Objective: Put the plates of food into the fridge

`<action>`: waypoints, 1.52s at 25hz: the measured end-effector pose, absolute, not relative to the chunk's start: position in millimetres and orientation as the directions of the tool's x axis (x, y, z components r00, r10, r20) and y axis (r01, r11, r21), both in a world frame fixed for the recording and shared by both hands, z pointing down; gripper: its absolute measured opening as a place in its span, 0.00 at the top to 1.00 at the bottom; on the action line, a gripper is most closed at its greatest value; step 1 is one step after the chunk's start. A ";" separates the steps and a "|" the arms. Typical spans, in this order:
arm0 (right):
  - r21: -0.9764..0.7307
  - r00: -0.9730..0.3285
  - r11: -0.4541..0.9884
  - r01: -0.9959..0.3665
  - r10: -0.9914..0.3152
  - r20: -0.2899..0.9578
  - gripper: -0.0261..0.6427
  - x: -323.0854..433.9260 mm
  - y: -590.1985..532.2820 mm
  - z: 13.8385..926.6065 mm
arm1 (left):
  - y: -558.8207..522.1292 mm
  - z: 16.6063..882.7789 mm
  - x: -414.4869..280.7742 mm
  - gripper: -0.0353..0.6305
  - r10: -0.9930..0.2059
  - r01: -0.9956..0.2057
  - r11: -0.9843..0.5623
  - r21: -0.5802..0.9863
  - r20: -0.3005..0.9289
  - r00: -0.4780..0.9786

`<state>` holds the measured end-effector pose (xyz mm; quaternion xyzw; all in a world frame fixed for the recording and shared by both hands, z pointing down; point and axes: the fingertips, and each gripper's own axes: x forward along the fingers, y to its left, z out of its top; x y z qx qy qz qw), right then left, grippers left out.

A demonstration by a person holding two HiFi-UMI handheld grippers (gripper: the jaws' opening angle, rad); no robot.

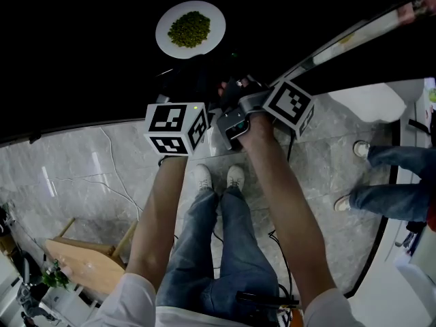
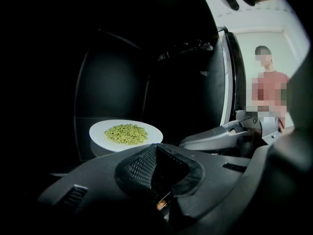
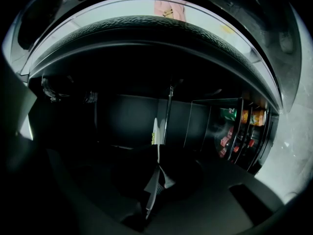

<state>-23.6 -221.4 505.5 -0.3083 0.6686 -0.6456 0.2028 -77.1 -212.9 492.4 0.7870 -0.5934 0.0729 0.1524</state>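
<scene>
A white plate of green peas (image 1: 189, 29) rests on a shelf inside the dark fridge; it also shows in the left gripper view (image 2: 125, 133). My left gripper (image 2: 156, 168) is shut with nothing in it and sits a short way back from the plate; its marker cube (image 1: 176, 128) is at the fridge opening. My right gripper (image 1: 231, 92) is turned on its side. The plate (image 3: 154, 130) looks edge-on to it, just beyond its shut jaws (image 3: 154, 180). The right gripper (image 2: 222, 137) lies to the right of the plate without touching it.
The fridge door (image 1: 354, 36) stands open at the upper right, with bottles and cans (image 3: 239, 126) on its racks. A person (image 2: 269, 92) stands nearby on the right, shoes (image 1: 360, 148) on the marble floor. A wooden stool (image 1: 82, 261) is at the lower left.
</scene>
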 end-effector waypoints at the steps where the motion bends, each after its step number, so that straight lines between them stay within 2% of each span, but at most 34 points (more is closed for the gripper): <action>1: -0.988 -0.728 -0.019 -0.153 -0.674 0.126 0.93 -23.8 -221.2 505.1 | -212.3 493.9 -76.6 0.94 -0.910 -0.956 -0.250 0.153 0.301 0.286; 15: -0.964 -0.731 0.083 -0.253 -0.669 0.135 0.94 -30.1 -215.8 498.4 | -207.0 491.8 -85.4 0.94 -0.914 -0.958 -0.243 0.153 0.294 0.279; 19: -0.942 -0.707 0.131 -0.308 -0.694 0.135 0.94 -24.3 -213.8 493.6 | -201.1 490.4 -82.5 0.94 -0.914 -0.960 -0.261 0.096 0.297 0.278; 23: -0.893 -0.679 0.200 -0.404 -0.720 0.146 0.94 -14.4 -211.4 489.1 | -195.8 484.4 -73.1 0.94 -0.912 -0.953 -0.301 0.032 0.284 0.297; 29: -0.823 -0.717 0.332 -0.461 -0.686 0.125 0.94 -17.7 -196.9 476.7 | -184.2 472.4 -68.7 0.94 -0.926 -0.950 -0.308 -0.055 0.247 0.286; 38: -0.715 -0.715 0.434 -0.548 -0.686 0.132 0.94 -12.1 -174.4 469.6 | -158.1 460.3 -64.2 0.94 -0.917 -0.937 -0.348 -0.017 0.215 0.336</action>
